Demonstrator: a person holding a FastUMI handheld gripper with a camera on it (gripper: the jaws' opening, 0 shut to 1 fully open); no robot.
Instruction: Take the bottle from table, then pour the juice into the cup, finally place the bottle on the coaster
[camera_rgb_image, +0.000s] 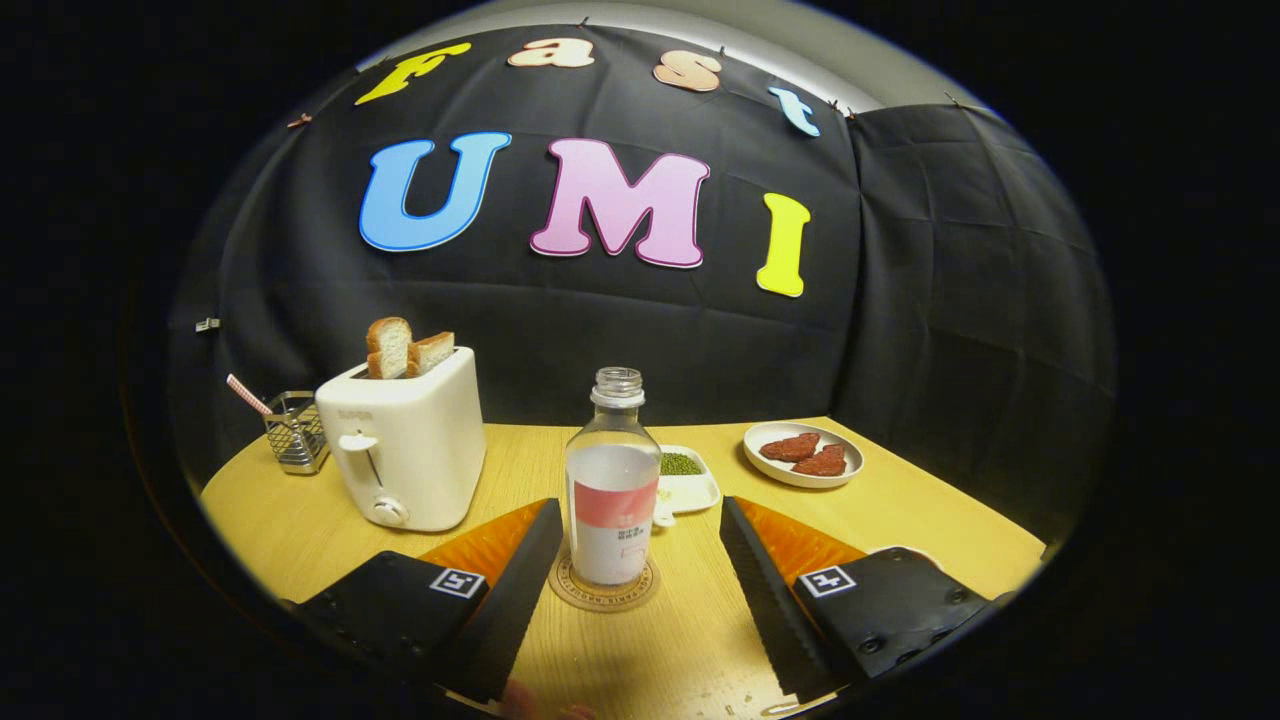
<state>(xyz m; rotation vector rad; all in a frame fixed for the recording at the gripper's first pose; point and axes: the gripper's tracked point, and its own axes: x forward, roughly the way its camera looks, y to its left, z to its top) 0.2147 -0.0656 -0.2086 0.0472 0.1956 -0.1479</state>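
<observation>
the bottle (611, 480) stands upright on the coaster (603, 588), and the coaster lies on the table (900, 510) just ahead of the gripper (636, 528). the bottle has no cap and is filled with a pale liquid to a little above the half. the fingers (525, 570) are spread wide, one on each side of the bottle, and they do not touch it; there is free table on both sides between each finger and the bottle. the cup is hard to find: a white rounded edge (905, 552) shows just behind the right finger, but i cannot tell if this is the cup. so i judge that the last step, to place the bottle on the coaster, looks done, because the bottle rests there alone and the jaws are open. if the juice was poured i cannot say from this view, since no filled cup is seen. what is left, as i see it, is only to draw the gripper back without knocking the bottle. beyond the bottle there is a small dish (684, 482) with green bits, a plate (803, 455) with reddish pieces, and a toaster (405, 445) with bread.
</observation>
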